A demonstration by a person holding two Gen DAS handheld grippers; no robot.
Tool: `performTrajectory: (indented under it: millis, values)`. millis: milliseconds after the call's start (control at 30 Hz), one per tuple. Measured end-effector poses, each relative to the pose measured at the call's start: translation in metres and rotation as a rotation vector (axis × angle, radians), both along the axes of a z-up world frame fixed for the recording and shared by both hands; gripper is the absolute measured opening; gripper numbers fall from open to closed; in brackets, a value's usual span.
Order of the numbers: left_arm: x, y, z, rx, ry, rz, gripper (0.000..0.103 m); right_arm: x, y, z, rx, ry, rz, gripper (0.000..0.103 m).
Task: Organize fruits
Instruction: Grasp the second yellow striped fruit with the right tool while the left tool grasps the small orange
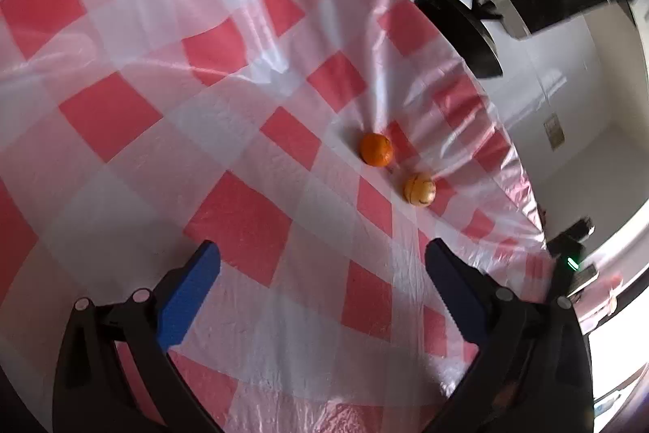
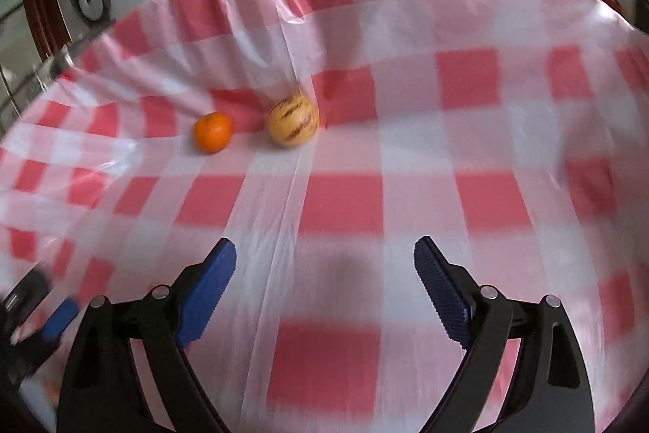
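An orange mandarin [image 1: 376, 149] and a pale yellow round fruit with brown stripes [image 1: 419, 188] lie close together on a red-and-white checked plastic tablecloth [image 1: 243, 214], near its far right edge. My left gripper [image 1: 322, 250] is open and empty, well short of them. In the right wrist view the mandarin [image 2: 213, 132] is to the left of the striped fruit [image 2: 293, 119], ahead and left of my right gripper [image 2: 324, 250], which is open and empty above the cloth [image 2: 405, 157].
The cloth is wrinkled near the fruits. A black chair [image 1: 462, 27] stands beyond the table edge. The other gripper's blue finger [image 2: 61, 317] shows at the lower left of the right wrist view. White walls lie beyond the table.
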State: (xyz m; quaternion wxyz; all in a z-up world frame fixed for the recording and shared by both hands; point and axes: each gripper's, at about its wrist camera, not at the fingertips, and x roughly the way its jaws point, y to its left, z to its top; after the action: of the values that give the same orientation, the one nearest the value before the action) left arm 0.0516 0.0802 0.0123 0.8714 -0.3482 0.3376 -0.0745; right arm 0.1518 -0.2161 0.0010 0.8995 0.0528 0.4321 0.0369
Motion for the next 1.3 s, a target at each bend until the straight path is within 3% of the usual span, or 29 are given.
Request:
performTrajectory:
  millis: [200, 333, 433, 467, 500, 600, 800, 967, 1167, 1300]
  values:
    - [0.005, -0.009, 0.000, 0.035, 0.007, -0.036, 0.101, 0.066, 0.023, -0.011, -0.117, 0.014, 0.070, 0.085]
    - [0.004, -0.011, 0.001, 0.050, 0.005, -0.039, 0.101, 0.092, 0.033, -0.018, -0.145, 0.031, 0.094, 0.077]
    - [0.004, -0.012, 0.000, 0.051, 0.007, -0.040, 0.101, 0.101, 0.038, -0.019, -0.169, 0.030, 0.116, 0.060]
    - [0.004, -0.011, 0.000, 0.051, 0.006, -0.041, 0.101, 0.101, 0.038, -0.019, -0.165, 0.026, 0.124, 0.045]
    - [0.004, -0.011, 0.000, 0.051, 0.006, -0.041, 0.101, 0.099, 0.035, -0.017, -0.168, 0.016, 0.122, 0.044]
    - [0.004, -0.011, 0.000, 0.053, 0.008, -0.039, 0.101, 0.070, 0.020, -0.008, -0.048, -0.030, 0.097, 0.044]
    - [0.001, -0.014, 0.001, 0.072, 0.002, -0.042, 0.101, 0.006, -0.006, -0.003, 0.096, -0.098, 0.005, 0.044]
    - [0.000, -0.017, 0.003, 0.100, 0.002, -0.041, 0.101, -0.003, -0.023, 0.000, 0.184, -0.137, -0.086, 0.044]
    - [0.001, -0.038, 0.010, 0.233, 0.019, -0.066, 0.101, -0.012, -0.060, -0.008, 0.400, -0.147, -0.203, 0.044]
    - [0.041, -0.081, 0.025, 0.500, 0.020, -0.108, 0.101, -0.010, -0.054, -0.006, 0.406, -0.158, -0.173, 0.044]
